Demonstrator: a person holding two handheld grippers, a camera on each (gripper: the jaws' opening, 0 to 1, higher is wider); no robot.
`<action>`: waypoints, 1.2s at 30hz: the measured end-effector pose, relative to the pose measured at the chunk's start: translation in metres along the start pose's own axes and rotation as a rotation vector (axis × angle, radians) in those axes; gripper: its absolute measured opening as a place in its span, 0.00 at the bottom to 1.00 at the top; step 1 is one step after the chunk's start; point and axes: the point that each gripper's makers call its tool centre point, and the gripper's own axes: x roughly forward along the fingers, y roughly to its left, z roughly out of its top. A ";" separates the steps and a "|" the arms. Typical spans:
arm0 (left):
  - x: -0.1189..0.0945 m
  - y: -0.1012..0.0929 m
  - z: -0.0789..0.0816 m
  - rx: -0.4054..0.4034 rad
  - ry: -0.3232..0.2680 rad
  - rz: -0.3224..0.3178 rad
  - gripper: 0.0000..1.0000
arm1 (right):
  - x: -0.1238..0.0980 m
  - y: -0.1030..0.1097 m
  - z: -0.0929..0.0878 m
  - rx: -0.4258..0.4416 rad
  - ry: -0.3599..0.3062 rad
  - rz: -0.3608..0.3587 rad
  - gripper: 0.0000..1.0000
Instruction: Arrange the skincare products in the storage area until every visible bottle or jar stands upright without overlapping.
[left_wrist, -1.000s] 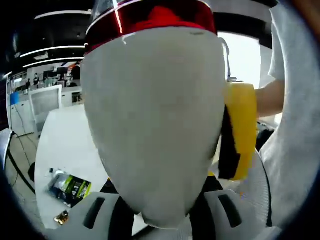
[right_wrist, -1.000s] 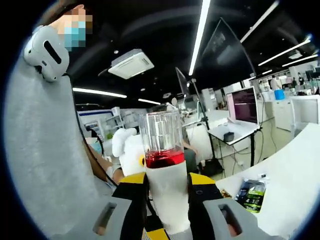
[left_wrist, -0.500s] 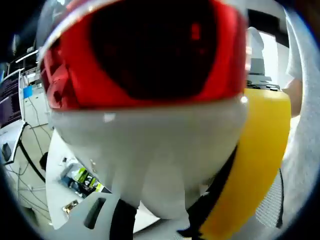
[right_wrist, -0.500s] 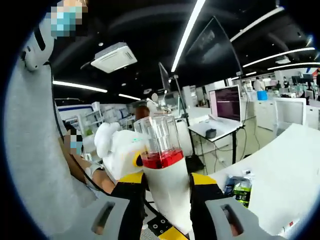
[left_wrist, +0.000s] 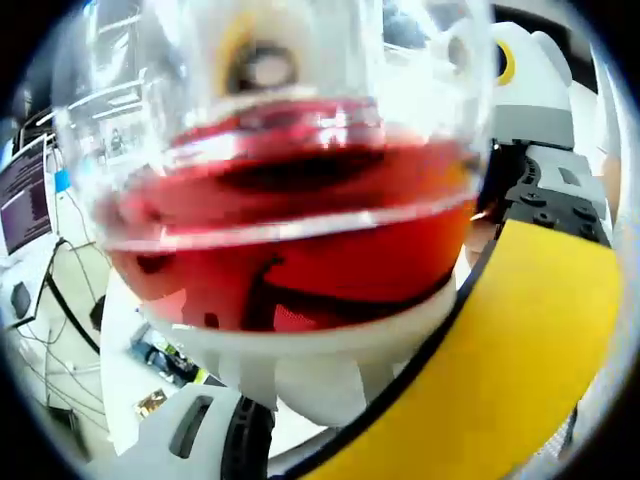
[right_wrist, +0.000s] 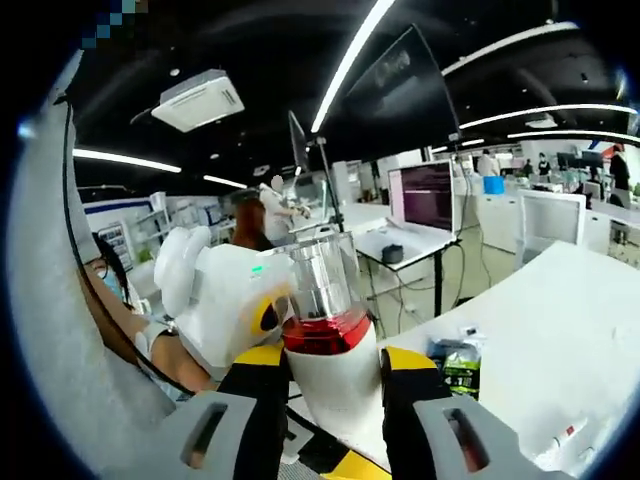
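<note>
A white bottle (right_wrist: 325, 345) with a red band and a clear cap stands upright between the yellow-and-black pads of my right gripper (right_wrist: 333, 368), which is shut on its body. In the left gripper view the same bottle (left_wrist: 290, 230) looms very close, clear cap and red band toward the camera. The right gripper's yellow jaw crosses the lower right of that view. My left gripper (right_wrist: 215, 295) hovers just behind and left of the bottle. From its own view (left_wrist: 310, 440) one white jaw shows at lower left; its grip is hidden.
A white table (right_wrist: 540, 320) lies below to the right, carrying a green-and-black pouch (right_wrist: 462, 368) (left_wrist: 165, 355) and small loose items (right_wrist: 565, 435). A person's grey sleeve (right_wrist: 60, 330) fills the left. Office desks and a monitor (right_wrist: 425, 195) stand behind.
The bottle has come closer to the left camera and tipped its cap toward it. In the right gripper view the bottle stays gripped while the background has shifted.
</note>
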 end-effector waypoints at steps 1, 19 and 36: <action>0.001 0.000 -0.002 0.012 0.010 0.004 0.34 | 0.000 -0.002 -0.002 -0.015 0.014 -0.010 0.31; 0.002 -0.011 0.007 0.163 -0.053 -0.012 0.32 | -0.019 -0.027 -0.011 0.069 0.007 -0.107 0.25; 0.001 -0.025 0.016 0.193 -0.102 -0.095 0.29 | -0.042 -0.046 -0.011 0.115 -0.025 -0.179 0.25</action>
